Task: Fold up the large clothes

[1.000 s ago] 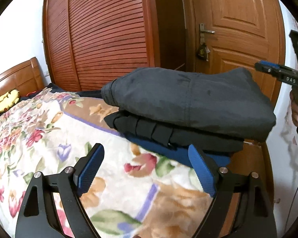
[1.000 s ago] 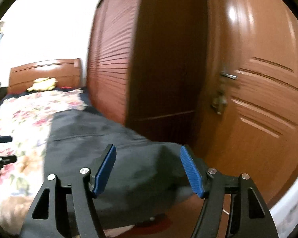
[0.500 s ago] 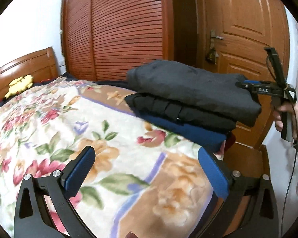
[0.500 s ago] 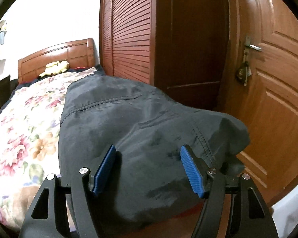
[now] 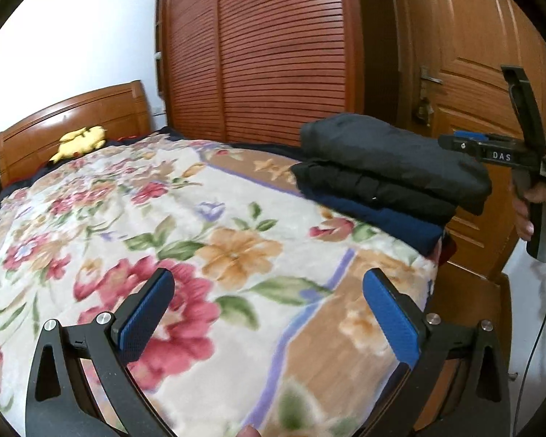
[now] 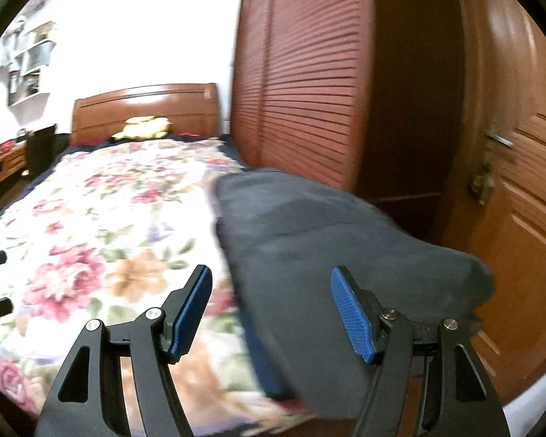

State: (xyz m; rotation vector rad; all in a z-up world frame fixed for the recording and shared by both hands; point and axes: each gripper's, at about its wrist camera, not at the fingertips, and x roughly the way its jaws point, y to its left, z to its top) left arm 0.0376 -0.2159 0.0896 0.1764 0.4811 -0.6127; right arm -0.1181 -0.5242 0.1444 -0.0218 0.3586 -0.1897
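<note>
A stack of folded clothes [image 5: 386, 178] lies at the bed's far right corner: a dark grey garment [image 6: 309, 236] on top, a black one under it, a navy one at the bottom. My left gripper [image 5: 269, 313] hangs wide open over the floral blanket [image 5: 185, 225], well short of the stack, with nothing between its pads. My right gripper [image 6: 269, 276] stands open just over the near end of the grey garment, its pads not pressing on the cloth. In the left wrist view the right gripper [image 5: 455, 140] reaches in at the stack's right end, held by a hand [image 5: 527, 211].
A wooden headboard [image 5: 72, 123] with a yellow plush toy [image 5: 80, 142] lies at the far end. Louvred wardrobe doors [image 5: 273, 54] and a wooden door [image 5: 473, 54] stand close behind the stack. A desk [image 6: 3, 164] lies left of the bed, and the footboard [image 5: 466, 291] at its right end.
My left gripper has drawn back from the stack and its jaws have widened. The right gripper swung left, so the grey garment now sits right of centre in its view.
</note>
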